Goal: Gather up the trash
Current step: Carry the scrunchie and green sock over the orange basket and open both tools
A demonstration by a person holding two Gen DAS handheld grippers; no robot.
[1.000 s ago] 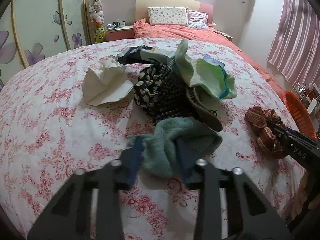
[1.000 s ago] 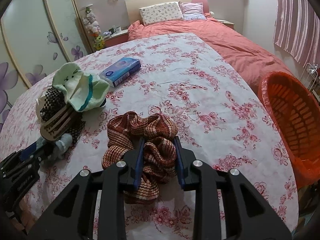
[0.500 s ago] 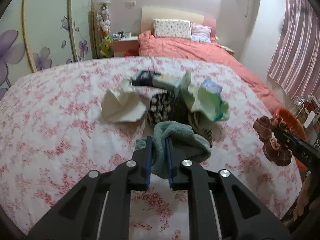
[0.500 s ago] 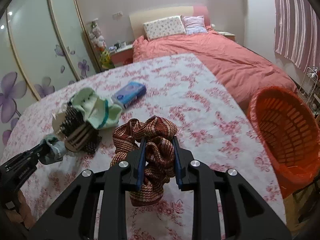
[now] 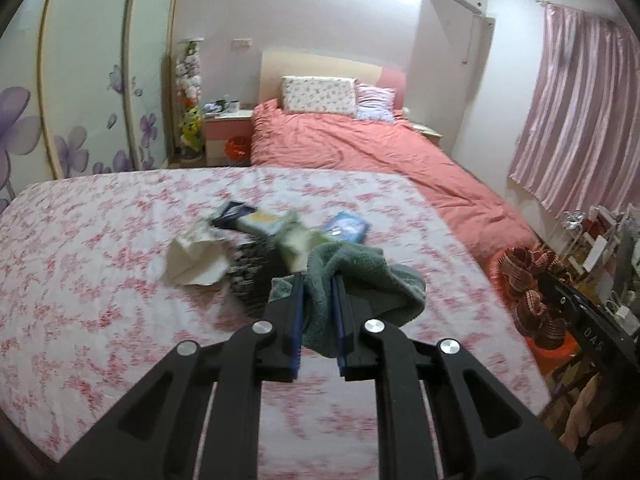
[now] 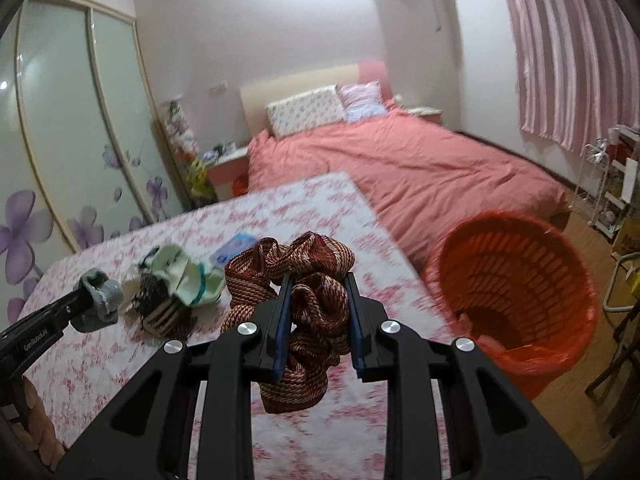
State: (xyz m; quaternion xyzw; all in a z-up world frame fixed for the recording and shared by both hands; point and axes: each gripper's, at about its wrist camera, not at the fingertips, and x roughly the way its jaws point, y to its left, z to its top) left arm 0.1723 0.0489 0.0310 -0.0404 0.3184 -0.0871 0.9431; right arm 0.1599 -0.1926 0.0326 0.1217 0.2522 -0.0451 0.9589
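Left gripper (image 5: 318,308) is clamped on a grey-green sock (image 5: 360,280); right gripper (image 6: 318,316) is clamped on a brown woven cloth (image 6: 296,280), both held clear of the table. The orange basket (image 6: 516,292) stands to the right of the right fingers. Risk: the cloth's loose folds hanging below the fingers could snag the rim and spill outside.

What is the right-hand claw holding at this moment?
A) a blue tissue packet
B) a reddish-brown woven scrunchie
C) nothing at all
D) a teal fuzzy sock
B: in the right wrist view, the right claw is shut on the reddish-brown woven scrunchie, lifted above the floral sheet, while the teal fuzzy sock sits in the left claw.
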